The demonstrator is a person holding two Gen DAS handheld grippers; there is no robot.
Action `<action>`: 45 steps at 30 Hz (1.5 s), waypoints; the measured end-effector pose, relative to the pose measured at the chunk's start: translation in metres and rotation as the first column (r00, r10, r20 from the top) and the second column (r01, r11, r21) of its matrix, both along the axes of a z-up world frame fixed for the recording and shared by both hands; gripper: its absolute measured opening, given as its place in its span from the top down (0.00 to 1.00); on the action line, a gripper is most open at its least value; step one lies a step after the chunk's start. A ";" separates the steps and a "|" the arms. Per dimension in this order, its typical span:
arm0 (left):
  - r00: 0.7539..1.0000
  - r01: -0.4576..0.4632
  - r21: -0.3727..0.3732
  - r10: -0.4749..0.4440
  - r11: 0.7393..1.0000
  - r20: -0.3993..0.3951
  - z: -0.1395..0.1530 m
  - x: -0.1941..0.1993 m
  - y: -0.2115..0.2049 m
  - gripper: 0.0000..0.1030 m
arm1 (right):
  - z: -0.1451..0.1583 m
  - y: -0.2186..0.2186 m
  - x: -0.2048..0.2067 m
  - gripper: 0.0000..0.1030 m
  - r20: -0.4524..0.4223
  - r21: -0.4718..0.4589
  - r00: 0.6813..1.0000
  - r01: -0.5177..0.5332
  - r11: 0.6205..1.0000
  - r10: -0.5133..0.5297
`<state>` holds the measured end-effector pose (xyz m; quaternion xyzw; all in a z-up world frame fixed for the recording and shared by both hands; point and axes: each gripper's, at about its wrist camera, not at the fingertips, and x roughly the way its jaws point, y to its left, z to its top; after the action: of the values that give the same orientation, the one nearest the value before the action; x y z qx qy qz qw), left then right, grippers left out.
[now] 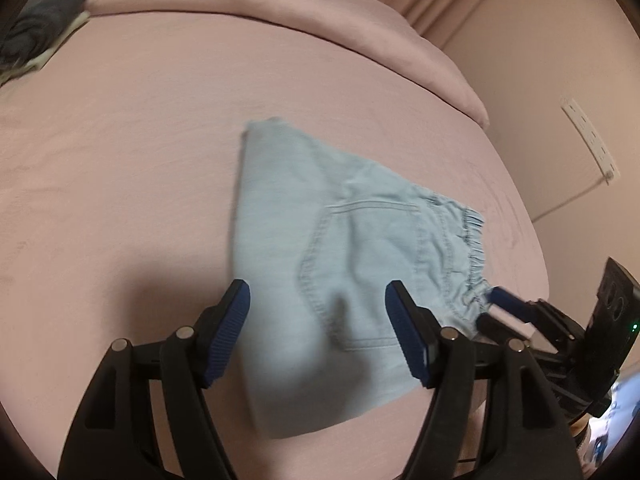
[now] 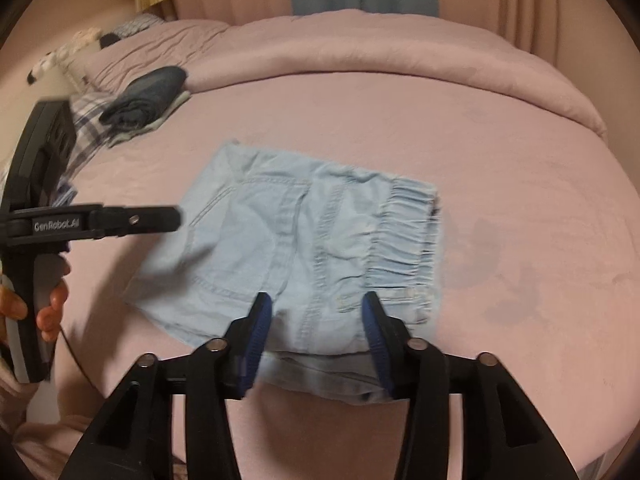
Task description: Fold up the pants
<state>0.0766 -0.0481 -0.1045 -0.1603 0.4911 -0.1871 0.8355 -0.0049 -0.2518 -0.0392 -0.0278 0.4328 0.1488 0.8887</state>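
Two blue-padded fingers of my left gripper (image 1: 318,292) fill the foreground, spread wide, with the folded pants (image 1: 344,256) lying flat between and beyond them — nothing pinched. One pair of pants is all I count: pale blue denim, folded into a compact bundle on the pink bed (image 1: 120,200), back pocket up, elastic waistband toward my right gripper (image 1: 490,304), whose tips sit right at that waistband's corner in the left wrist view.

From the right wrist view, my right gripper (image 2: 318,300) also stands spread, its two fingers straddling the near edge of the pants (image 2: 288,240) without pressing on the cloth. My left gripper (image 2: 176,216) reaches in level from the left over the bundle's far side, one hand (image 2: 48,308) wrapped around its handle.

Both grippers tilt steeply down toward the bed. One dark folded garment (image 2: 148,96) rests near the rolled pink duvet (image 2: 400,60), well apart from the pants — with plaid fabric (image 2: 86,120) just beside it.
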 end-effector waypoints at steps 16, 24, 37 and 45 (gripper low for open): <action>0.996 -0.032 -0.165 0.017 0.986 -0.093 -0.012 0.007 0.014 0.24 | -0.027 -0.062 0.023 0.36 -0.172 0.319 0.973 0.203 0.926 -0.154; 0.995 -0.009 -0.163 -0.007 0.987 -0.100 -0.012 0.012 0.007 0.24 | -0.040 -0.067 0.036 0.31 -0.229 0.396 0.961 0.237 0.887 -0.154; 0.991 -0.043 -0.161 0.022 0.986 -0.132 -0.023 0.023 0.011 0.24 | -0.050 -0.079 0.047 0.31 -0.283 0.390 0.948 0.250 0.886 -0.143; 0.989 -0.035 -0.176 0.009 0.984 -0.145 -0.029 0.030 0.008 0.24 | -0.051 -0.072 0.057 0.27 -0.271 0.368 0.956 0.214 0.905 -0.116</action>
<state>0.1061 -0.0400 -0.1334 -0.2528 0.5296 -0.2090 0.7823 0.0518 -0.3236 -0.0900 0.2064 0.5001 0.1584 0.8259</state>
